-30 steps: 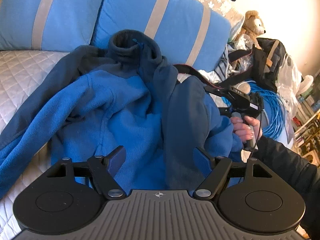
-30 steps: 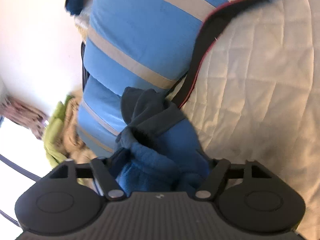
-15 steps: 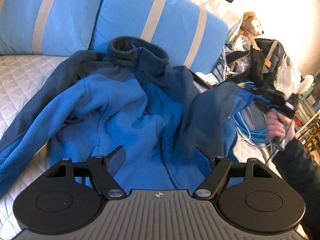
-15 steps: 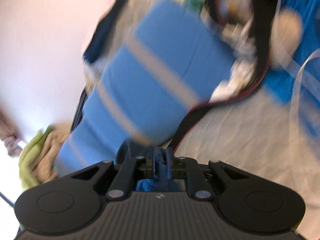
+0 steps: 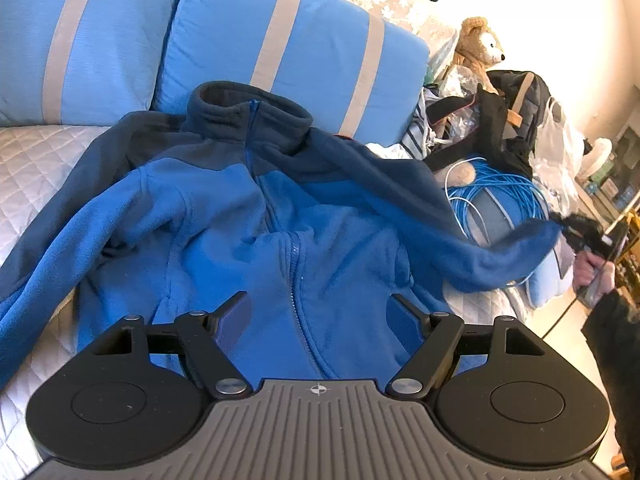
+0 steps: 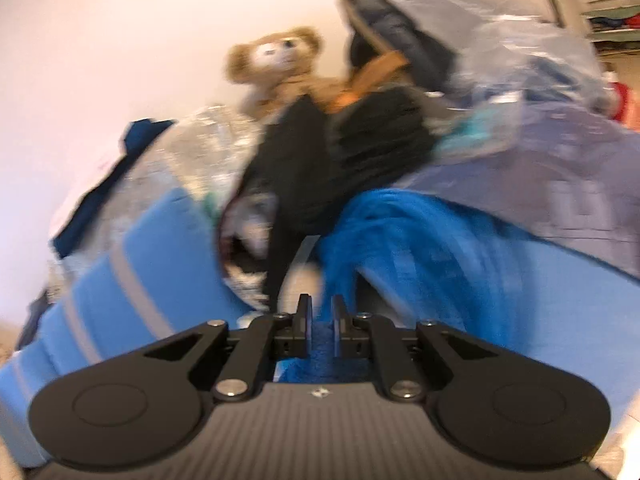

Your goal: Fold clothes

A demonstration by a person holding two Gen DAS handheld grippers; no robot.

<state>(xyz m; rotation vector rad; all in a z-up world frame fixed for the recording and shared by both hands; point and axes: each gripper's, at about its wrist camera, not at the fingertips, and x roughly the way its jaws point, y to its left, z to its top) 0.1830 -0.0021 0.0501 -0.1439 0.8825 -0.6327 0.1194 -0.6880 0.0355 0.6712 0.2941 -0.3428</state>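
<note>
A blue fleece jacket point(image 5: 224, 232) with a dark collar and shoulders lies front up on the quilted bed, its zip running toward me. My left gripper point(image 5: 318, 314) hovers open over the jacket's lower front with nothing between its fingers. The jacket's right sleeve point(image 5: 472, 248) is stretched out to the right, off the bed. Its cuff is pinched in my right gripper point(image 5: 576, 232), held by a hand at the right edge. In the blurred right wrist view my right gripper point(image 6: 321, 312) is shut on blue fleece point(image 6: 320, 350).
Two blue striped pillows point(image 5: 280, 48) lean at the head of the bed point(image 5: 36, 160). To the right are a coil of blue cable point(image 5: 504, 196), a teddy bear point(image 5: 480, 46), a black bag point(image 5: 508, 128) and plastic bags. The left sleeve point(image 5: 44, 264) trails off at the left.
My right gripper closed on the sleeve cuff and swept far right and upward, unfolding the sleeve from the jacket's front and stretching it out. The left gripper barely shifted.
</note>
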